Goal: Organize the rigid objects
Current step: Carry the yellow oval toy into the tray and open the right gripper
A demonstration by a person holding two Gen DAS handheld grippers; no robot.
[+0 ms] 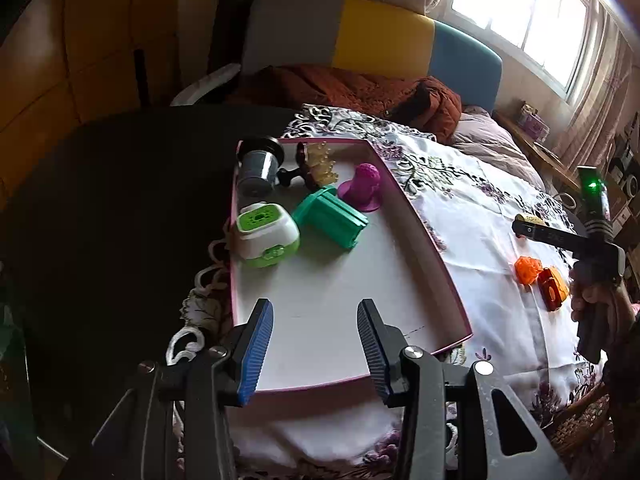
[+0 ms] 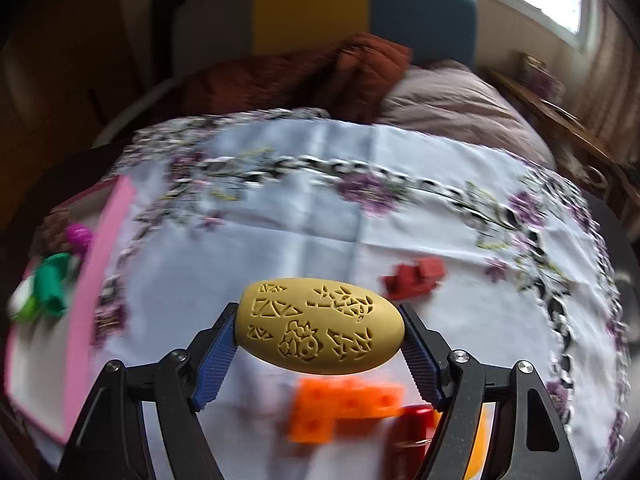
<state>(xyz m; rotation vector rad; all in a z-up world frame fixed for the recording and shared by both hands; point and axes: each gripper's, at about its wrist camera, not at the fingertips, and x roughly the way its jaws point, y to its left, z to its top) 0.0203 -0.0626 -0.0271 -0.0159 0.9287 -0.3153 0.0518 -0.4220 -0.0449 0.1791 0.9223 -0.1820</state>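
A shallow white box with a pink rim (image 1: 418, 226) lies on a flowered cloth. In it are a grey cup (image 1: 256, 172), an amber piece (image 1: 322, 160), a purple piece (image 1: 362, 186), a teal piece (image 1: 330, 216) and a green-and-white gadget (image 1: 266, 236). My left gripper (image 1: 316, 312) hovers open over the box's bare near end, holding nothing. My right gripper (image 2: 318, 320) is shut on a yellow carved egg (image 2: 320, 332), held by its ends above the cloth. In the left wrist view the right gripper (image 1: 526, 228) hangs to the right of the box.
Under the egg on the cloth lie an orange block (image 2: 344, 404) and a red-orange piece (image 2: 416, 424); a dark red piece (image 2: 416, 276) lies farther back. The box (image 2: 108, 280) is at the left. Behind the cloth are a rust blanket (image 1: 360, 88) and a colour-blocked headboard (image 1: 384, 36).
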